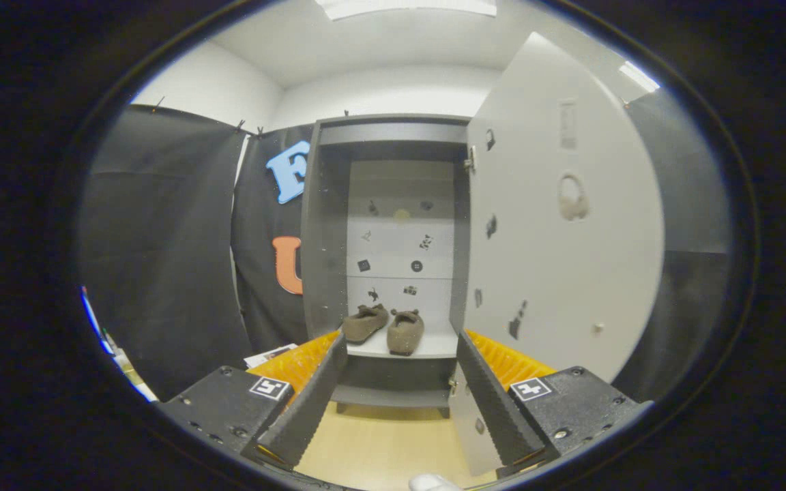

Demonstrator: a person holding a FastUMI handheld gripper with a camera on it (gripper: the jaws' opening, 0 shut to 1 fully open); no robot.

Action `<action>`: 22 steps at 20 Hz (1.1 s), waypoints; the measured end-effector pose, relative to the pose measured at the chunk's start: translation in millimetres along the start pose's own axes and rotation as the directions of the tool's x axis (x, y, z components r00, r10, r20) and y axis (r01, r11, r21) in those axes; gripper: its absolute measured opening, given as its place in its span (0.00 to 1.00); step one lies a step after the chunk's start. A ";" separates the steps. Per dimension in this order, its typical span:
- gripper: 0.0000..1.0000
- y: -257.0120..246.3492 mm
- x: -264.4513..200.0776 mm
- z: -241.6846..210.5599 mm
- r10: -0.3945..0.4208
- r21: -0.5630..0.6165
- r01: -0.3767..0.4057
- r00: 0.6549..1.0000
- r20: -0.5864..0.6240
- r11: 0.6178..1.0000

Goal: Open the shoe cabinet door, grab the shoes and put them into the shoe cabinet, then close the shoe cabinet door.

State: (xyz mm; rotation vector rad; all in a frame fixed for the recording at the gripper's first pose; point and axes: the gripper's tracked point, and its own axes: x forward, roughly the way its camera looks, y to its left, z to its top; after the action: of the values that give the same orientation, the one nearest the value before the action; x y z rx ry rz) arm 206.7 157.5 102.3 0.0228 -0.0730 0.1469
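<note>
The grey shoe cabinet [325,225] stands straight ahead with its door [563,245] swung wide open to the right. Two brown slippers [386,327] sit side by side on the cabinet's bottom shelf [434,349], toes pointing outward. My gripper [400,351] is open, its fingers [311,402] spread well apart with nothing between them. It hangs in front of the cabinet, a short way back from the shelf. The right finger lies close to the lower edge of the open door.
Black cloth walls [161,259] flank the cabinet on the left and behind the door. Pale wooden floor [379,443] stretches below the fingers. Some papers [267,354] lie on the floor left of the cabinet. A round handle [572,198] sits on the door's face.
</note>
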 end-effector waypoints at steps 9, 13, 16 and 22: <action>1.00 -157.3 -81.8 3.6 -0.136 0.038 0.136 0.991 -0.003 0.990; 1.00 -210.9 -66.0 -4.8 -0.122 0.057 0.124 0.992 -0.026 0.991; 1.00 -237.4 -41.8 -13.9 -0.088 0.073 0.092 0.995 -0.048 0.993; 1.00 -236.8 -7.8 -26.8 0.055 0.112 -0.046 0.995 -0.085 0.993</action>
State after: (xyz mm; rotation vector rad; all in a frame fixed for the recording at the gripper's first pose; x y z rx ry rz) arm 235.8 -77.0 70.9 0.1244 0.0228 0.2022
